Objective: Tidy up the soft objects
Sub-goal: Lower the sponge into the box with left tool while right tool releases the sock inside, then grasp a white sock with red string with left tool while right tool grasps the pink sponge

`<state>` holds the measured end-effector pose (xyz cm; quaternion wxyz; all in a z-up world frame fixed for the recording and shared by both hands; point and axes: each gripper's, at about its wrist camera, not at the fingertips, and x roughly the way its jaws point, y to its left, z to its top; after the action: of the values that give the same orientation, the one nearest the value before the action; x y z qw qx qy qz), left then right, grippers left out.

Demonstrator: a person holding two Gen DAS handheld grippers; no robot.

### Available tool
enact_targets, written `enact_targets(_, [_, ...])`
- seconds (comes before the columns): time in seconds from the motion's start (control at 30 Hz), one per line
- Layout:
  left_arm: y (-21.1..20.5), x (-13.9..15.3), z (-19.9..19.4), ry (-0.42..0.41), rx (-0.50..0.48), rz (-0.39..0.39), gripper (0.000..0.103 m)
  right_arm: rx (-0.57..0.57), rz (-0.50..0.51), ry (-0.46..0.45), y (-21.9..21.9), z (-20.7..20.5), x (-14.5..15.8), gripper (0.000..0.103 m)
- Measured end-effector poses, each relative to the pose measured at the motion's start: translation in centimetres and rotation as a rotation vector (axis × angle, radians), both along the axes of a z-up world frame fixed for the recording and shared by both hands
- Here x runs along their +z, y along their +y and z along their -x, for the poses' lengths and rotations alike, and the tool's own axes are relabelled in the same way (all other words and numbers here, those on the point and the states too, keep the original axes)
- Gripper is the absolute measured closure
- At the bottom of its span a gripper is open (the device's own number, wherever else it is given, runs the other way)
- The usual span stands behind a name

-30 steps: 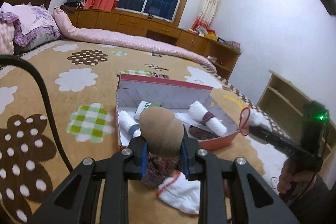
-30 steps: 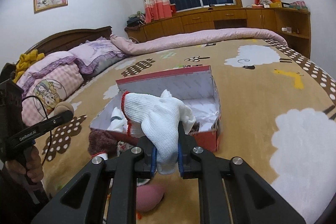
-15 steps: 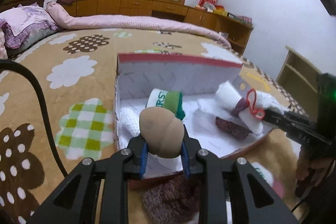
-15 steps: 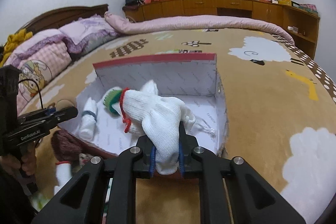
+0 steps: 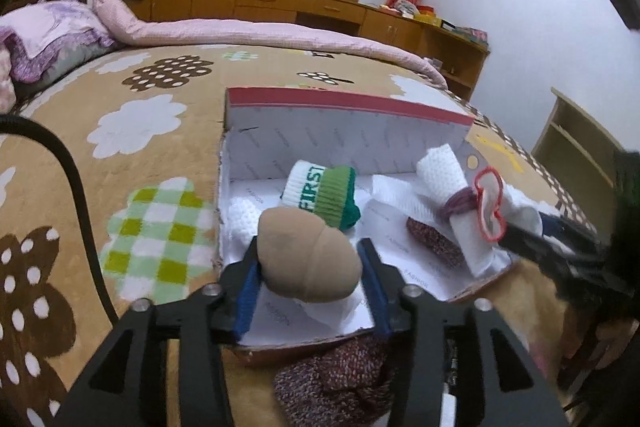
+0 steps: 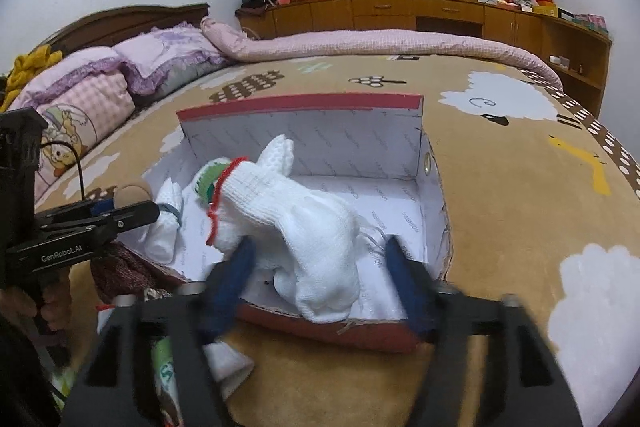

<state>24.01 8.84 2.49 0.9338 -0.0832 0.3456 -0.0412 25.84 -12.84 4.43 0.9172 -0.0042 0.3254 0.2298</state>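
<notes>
A red cardboard box [image 5: 344, 99] with a white inside lies open on the bed; it also shows in the right wrist view [image 6: 300, 107]. My left gripper [image 5: 308, 267] has its jaws spread wide, and a tan sock ball [image 5: 308, 259] sits loose between them over the box's near end. My right gripper [image 6: 316, 263] is open over the box, and a white glove with a red cuff [image 6: 292, 219] lies between its spread fingers. Inside the box are a green and white sock roll [image 5: 320, 195], a white roll tied with a purple band [image 5: 444, 187] and a maroon piece [image 5: 436, 243].
A maroon knitted item [image 5: 336, 383] lies on the blanket in front of the box. More socks [image 6: 224, 359] lie below the right gripper. Pillows [image 6: 92, 87] are at the left, a rolled pink quilt [image 6: 380, 43] and wooden cabinets [image 6: 400, 11] behind. A shelf [image 5: 576, 143] stands at the right.
Both grippers moved forward over the box and opened. The tan sock ball and the white glove, gripped tight before, now sit loose between spread fingers.
</notes>
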Motion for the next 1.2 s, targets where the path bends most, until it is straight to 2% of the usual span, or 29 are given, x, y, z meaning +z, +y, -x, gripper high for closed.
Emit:
enact_targets(0.03, [0.1, 0.2, 0.2, -0.001, 0.001, 0.011, 0.036, 0.002, -0.011, -0.007, -0.1, 0.2, 0.1, 0.017])
enact_targets(0.1, [0.2, 0.8, 0.7, -0.029, 0.006, 0.019, 0.032, -0.005, -0.025, -0.029, -0.3, 0.9, 0.6, 0.016])
enact_targets(0.2, [0.0, 1.9, 1.9, -0.068, 0.004, 0.020, 0.031, -0.015, -0.037, -0.059, -0.6, 2.0, 1.3, 0.016])
enact_targets(0.37, [-0.4, 2.6, 4.9, -0.077, -0.026, 0.023, 0.031, -0.035, -0.077, -0.112, -1.4, 4.8, 2.2, 0.016])
enact_targets(0.47, [-0.5, 2.7, 7.1, -0.102, 0.007, 0.032, 0.029, -0.060, -0.097, -0.124, -1.9, 6.3, 2.3, 0.016])
enact_targets(0.57, [-0.5, 2.2, 8.7, -0.077, 0.008, 0.095, 0.029, -0.049, -0.112, -0.124, -1.8, 7.7, 2.1, 0.016])
enact_targets(0.7, [-0.9, 1.7, 11.0, -0.072, 0.028, 0.090, 0.029, -0.023, -0.109, -0.117, -1.3, 9.9, 1.3, 0.016])
enact_targets(0.97, [-1.1, 1.1, 14.4, -0.064, 0.019, 0.145, 0.029, -0.020, -0.173, -0.084, -2.5, 13.8, 0.3, 0.016])
enact_targets(1.2, [-1.7, -0.3, 15.3, -0.011, 0.008, 0.177, 0.029, -0.060, -0.234, -0.023, -4.3, 14.1, -0.4, 0.016])
